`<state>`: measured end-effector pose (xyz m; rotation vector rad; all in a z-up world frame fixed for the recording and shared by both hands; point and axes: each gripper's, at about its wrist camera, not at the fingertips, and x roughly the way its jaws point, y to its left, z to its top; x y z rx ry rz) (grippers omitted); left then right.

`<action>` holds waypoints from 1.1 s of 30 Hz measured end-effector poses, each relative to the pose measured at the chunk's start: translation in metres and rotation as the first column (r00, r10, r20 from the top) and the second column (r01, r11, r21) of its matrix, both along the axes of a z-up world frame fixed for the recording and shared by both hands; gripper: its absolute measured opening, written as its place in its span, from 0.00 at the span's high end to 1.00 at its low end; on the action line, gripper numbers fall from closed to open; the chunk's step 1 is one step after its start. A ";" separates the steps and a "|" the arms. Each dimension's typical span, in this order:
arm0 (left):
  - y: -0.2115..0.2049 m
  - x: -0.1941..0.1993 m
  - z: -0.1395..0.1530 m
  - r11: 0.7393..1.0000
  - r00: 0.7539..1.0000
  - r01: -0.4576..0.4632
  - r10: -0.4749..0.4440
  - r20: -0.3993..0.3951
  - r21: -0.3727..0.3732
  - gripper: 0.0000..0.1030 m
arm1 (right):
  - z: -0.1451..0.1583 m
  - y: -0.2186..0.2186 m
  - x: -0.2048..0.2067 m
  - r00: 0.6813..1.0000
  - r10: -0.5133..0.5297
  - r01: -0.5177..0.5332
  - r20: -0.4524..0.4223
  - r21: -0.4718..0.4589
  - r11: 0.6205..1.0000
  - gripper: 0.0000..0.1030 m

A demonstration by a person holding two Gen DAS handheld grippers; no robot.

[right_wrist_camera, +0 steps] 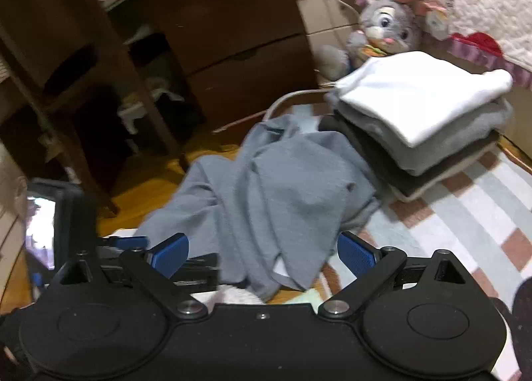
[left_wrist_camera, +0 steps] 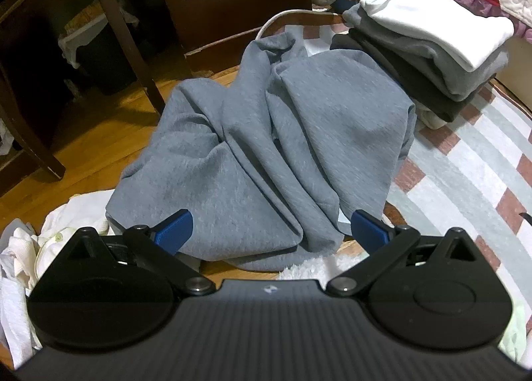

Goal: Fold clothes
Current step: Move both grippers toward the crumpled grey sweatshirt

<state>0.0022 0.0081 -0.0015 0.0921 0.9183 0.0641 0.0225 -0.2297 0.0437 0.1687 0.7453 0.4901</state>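
Both grippers, left (left_wrist_camera: pixel 271 229) and right (right_wrist_camera: pixel 262 256), spread wide, gripping nothing. Grey garment (left_wrist_camera: pixel 266 148) lies crumpled on floor and rug beside folded stack (left_wrist_camera: pixel 432 48), long axis running away from cameras. Only right wrist view shows a lit screen (right_wrist_camera: pixel 41 231) at far left.

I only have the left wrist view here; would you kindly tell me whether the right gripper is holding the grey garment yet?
Observer: Not yet. The right gripper is open, its fingers spread, with the near edge of the grey garment lying between them, unclamped.
Operator: Thank you. Is there anything to the left of it that I cannot see?
Observer: Yes, a lit screen in a dark frame sits at the left edge of the right wrist view, beside the right gripper.
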 end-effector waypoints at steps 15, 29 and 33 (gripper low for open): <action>0.000 -0.001 0.001 0.999 1.000 0.020 -0.020 -0.011 -0.025 0.00 | 0.000 0.010 -0.006 1.000 0.020 -0.019 0.016 -0.062 0.998 0.05; 0.036 0.021 -0.017 0.989 0.999 -0.002 0.009 0.048 -0.150 0.00 | -0.001 0.000 -0.001 1.000 0.013 -0.012 0.021 -0.082 0.997 0.04; 0.066 0.035 -0.034 0.974 0.998 -0.018 0.030 0.051 -0.227 0.00 | -0.012 0.005 0.039 0.995 -0.015 0.009 -0.101 -0.062 0.998 0.04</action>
